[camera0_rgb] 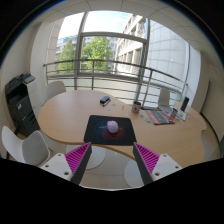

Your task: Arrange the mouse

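A pale pink mouse (pixel 112 127) lies on a dark mouse mat (pixel 108 128) near the front edge of a round wooden table (pixel 65 115). My gripper (pixel 113 160) is held well back from the table, above the floor, with the mat and mouse beyond the fingers and between their lines. The fingers (pixel 79 157) with magenta pads stand wide apart and hold nothing.
White chairs (pixel 24 145) stand around the table. A small dark object (pixel 105 100) and papers or magazines (pixel 160 116) lie on the far part of the table. A printer (pixel 20 95) stands at the left. Large windows are behind.
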Available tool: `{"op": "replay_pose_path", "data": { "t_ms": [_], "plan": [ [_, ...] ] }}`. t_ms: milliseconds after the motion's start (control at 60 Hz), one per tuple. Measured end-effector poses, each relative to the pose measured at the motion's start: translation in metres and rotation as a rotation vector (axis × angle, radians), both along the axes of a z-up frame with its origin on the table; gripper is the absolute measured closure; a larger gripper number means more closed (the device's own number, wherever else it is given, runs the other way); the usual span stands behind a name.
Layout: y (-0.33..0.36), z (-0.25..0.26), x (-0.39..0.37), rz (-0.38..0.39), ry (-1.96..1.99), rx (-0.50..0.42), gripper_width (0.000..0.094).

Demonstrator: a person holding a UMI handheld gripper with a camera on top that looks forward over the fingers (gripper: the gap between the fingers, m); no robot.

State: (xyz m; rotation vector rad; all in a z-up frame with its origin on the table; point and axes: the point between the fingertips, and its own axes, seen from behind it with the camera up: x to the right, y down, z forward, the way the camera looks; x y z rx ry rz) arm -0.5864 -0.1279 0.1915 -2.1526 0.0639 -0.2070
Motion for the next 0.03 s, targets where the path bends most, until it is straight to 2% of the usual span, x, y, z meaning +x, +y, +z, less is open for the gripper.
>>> {"op": "replay_pose_path", "data": {
  "t_ms": [33],
  "plan": [
    [-0.0004, -0.0008, -0.0004, 0.003, -0.002, -0.002, 0.0096]
  ]
}}
